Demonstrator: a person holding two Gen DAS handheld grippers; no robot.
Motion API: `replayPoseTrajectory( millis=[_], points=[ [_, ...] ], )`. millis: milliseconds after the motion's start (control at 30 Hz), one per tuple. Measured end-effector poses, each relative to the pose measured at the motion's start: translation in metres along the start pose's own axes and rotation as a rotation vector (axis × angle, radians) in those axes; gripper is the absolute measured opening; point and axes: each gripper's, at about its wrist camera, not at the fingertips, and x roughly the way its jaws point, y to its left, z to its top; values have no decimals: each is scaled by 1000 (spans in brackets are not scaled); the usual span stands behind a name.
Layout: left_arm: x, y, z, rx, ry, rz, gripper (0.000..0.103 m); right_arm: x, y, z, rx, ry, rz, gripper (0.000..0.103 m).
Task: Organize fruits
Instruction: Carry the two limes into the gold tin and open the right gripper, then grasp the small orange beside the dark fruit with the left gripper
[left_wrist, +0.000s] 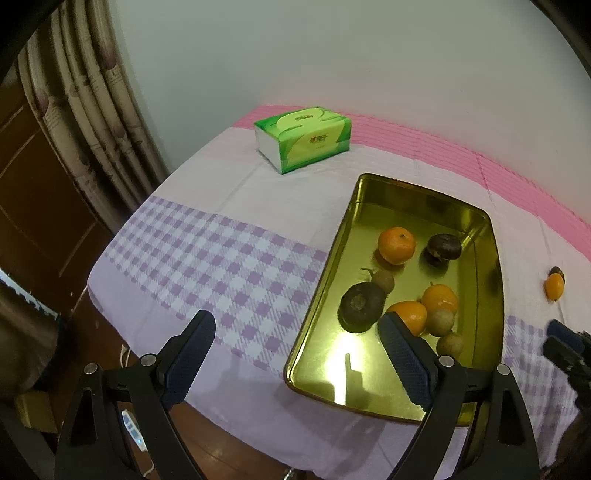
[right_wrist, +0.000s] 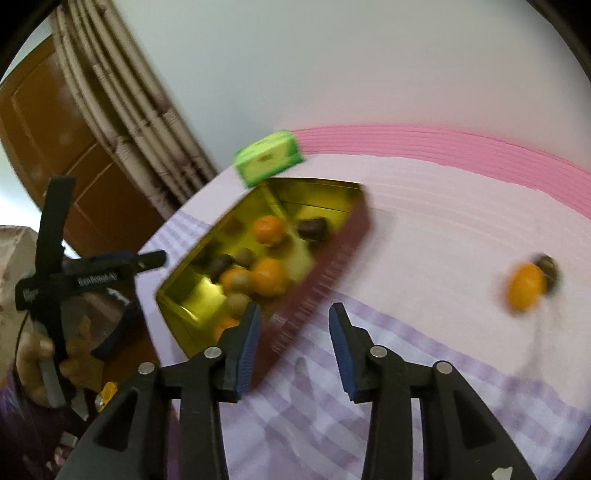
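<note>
A gold metal tray (left_wrist: 369, 206) lies on the table and holds several fruits: oranges (left_wrist: 396, 245), dark round fruits (left_wrist: 362, 306) and small brown ones (left_wrist: 450, 344). My left gripper (left_wrist: 295, 325) is open and empty above the tray's near left corner. In the blurred right wrist view my right gripper (right_wrist: 293, 314) is open and empty beside the tray's red outer wall (right_wrist: 321, 280). One orange (right_wrist: 526, 288) with a dark fruit (right_wrist: 550, 269) behind it lies loose on the cloth to the right; the pair also shows in the left wrist view (left_wrist: 554, 285).
A green tissue box (left_wrist: 303, 138) stands behind the tray. The table has a lilac checked cloth (left_wrist: 207, 251) with a pink band along the wall. Curtain and wooden door are at the left; the table's front edge is close below me.
</note>
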Motion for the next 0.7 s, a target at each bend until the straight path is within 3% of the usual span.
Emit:
replayPoseTrajectory(
  millis=[400,500,700],
  points=[
    [-13,-31,-9,93,-46,8,90,-78,-135,-47,272,-78,-289,52],
    [-16,-37,-11,118,-55,7,90,-85,-150,-55,280,-73,-363,58],
    [-18,-47,-14,160,-69,-1,90,-87,-167,-62,304,-65,-420,69]
  ],
)
